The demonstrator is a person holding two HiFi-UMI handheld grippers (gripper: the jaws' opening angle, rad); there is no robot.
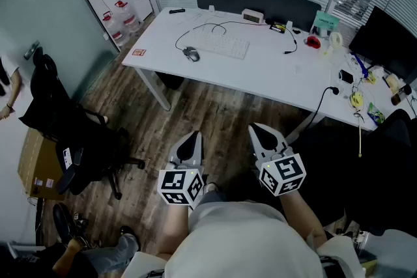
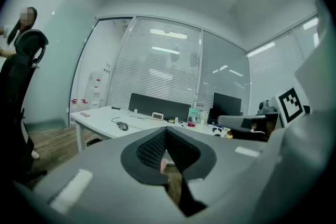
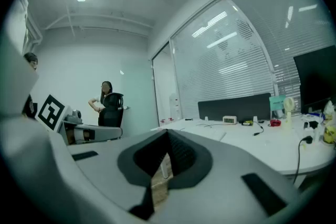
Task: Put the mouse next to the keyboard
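Wood-plank flooring [image 1: 215, 111] is running under a long white rectangular desk [image 1: 260, 78], which is standing before a dark divider panel [image 1: 257, 0] and a glass wall with closed blinds. A black swivel office chair [image 1: 71, 133] is sitting at the left of the head view and a black flat monitor [image 1: 384, 42] is standing at the desk's right end. The left gripper [image 1: 193, 137] and right gripper [image 1: 259, 130] are hovering side by side low over the floor, close to the person's body, both pointing toward the desk. Each gripper view is showing its jaws pressed fully together with nothing between them. The small dark grey oval mouse [image 1: 191, 54] is lying on the desk near its left end, well apart from both grippers, just left of the flat white keyboard [image 1: 221, 44] with a small gap between them. A thin dark cable is looping across the desktop behind it. In the left gripper view the mouse [image 2: 122, 125] is showing as a small dark hump above the jaw tips.
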